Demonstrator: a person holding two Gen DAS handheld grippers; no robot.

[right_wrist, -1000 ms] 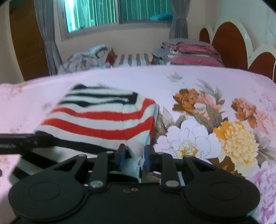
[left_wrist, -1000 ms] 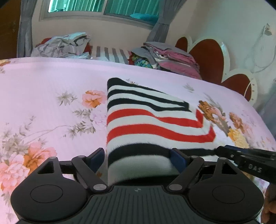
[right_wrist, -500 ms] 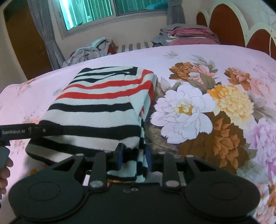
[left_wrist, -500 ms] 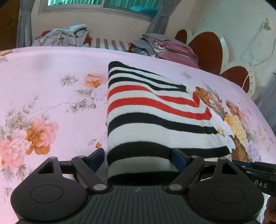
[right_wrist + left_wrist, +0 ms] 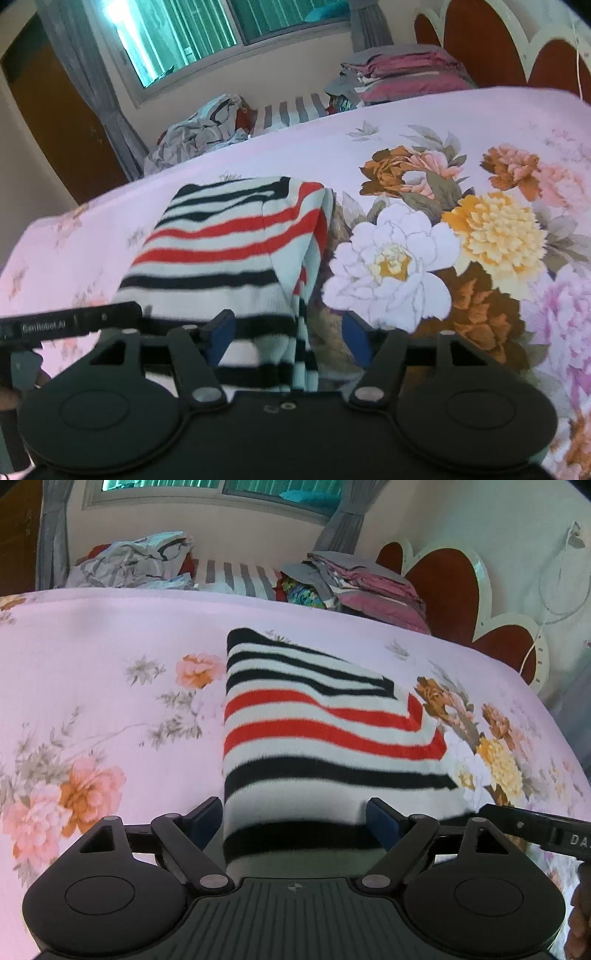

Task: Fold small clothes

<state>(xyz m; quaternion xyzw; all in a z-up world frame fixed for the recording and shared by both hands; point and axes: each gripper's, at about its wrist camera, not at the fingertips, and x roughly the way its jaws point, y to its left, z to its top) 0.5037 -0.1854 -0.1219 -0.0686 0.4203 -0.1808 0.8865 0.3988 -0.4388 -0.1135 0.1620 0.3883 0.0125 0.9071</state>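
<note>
A folded garment with black, red and white stripes [image 5: 314, 738] lies on the pink flowered bed sheet [image 5: 110, 664]. My left gripper [image 5: 295, 821] stands wide open at its near edge. The cloth fills the space between the blue pads without being bunched. In the right wrist view the garment [image 5: 229, 251] shows its folded right edge. My right gripper [image 5: 288, 336] is at that near right corner with its jaws opening. The cloth lies loose between them, against the left pad and apart from the right one. Each gripper shows as a black bar in the other's view: the right gripper [image 5: 535, 830] and the left gripper [image 5: 74, 325].
A stack of folded clothes [image 5: 369, 587] and a crumpled grey pile [image 5: 129, 561] sit beyond the bed's far edge under the window. A red and white headboard [image 5: 443, 587] stands at the right. Bare sheet [image 5: 480, 147] spreads right of the garment.
The garment's near edge, held up a second ago, has come down onto the bed. My right gripper has opened and let go of the cloth corner, and rolled a little.
</note>
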